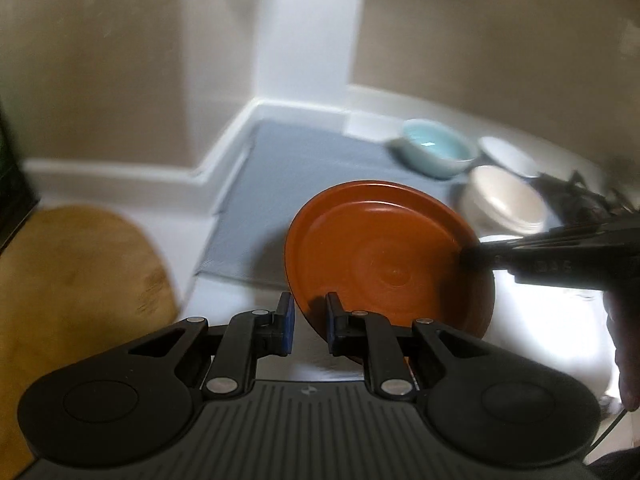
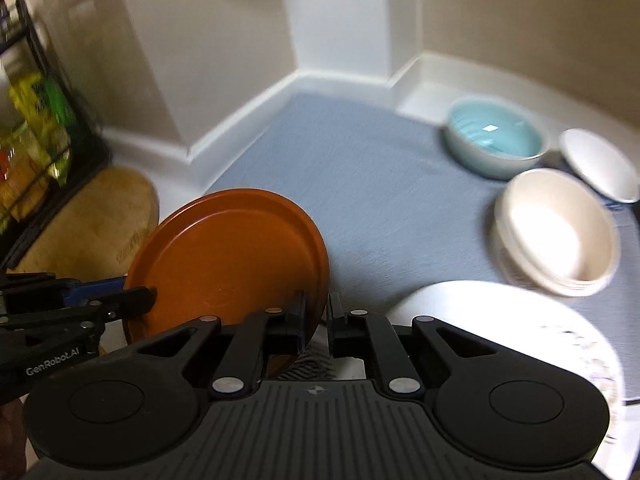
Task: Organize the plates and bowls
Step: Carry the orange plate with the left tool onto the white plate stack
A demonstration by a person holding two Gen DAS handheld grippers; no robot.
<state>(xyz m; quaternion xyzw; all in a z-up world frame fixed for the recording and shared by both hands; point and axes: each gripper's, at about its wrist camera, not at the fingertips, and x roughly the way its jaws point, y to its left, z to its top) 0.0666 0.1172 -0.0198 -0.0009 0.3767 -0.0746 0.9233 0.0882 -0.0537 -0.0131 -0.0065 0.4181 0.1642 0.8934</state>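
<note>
Hanging tilted on edge above the near edge of the grey mat (image 2: 360,184), the orange plate (image 2: 232,256) is held from two sides. It is round, matte, burnt orange, with a raised rim and faint rings at its centre, no chips showing. The left gripper (image 2: 138,294) pinches its left rim, fingers clamped on it; in the left wrist view the plate (image 1: 384,256) sits between the blue pads (image 1: 289,322) of that gripper (image 1: 310,320). The right gripper (image 2: 316,320) is clenched on the plate's near right rim, and from the left wrist view it (image 1: 476,254) reaches in from the right onto the rim.

The only writing readable is "GenRobot.AI" in white on the left gripper's body.

Right of the plate, a white plate (image 2: 500,320) lies on the mat. Beyond that stands a cream bowl (image 2: 556,232), and farther back a pale blue bowl (image 2: 496,140) with a small white bowl (image 2: 596,164) to its right. Left of the orange plate lies a round wooden board (image 2: 92,220), and past it a black wire rack (image 2: 36,128) holds yellow and green packets, too blurred to read
</note>
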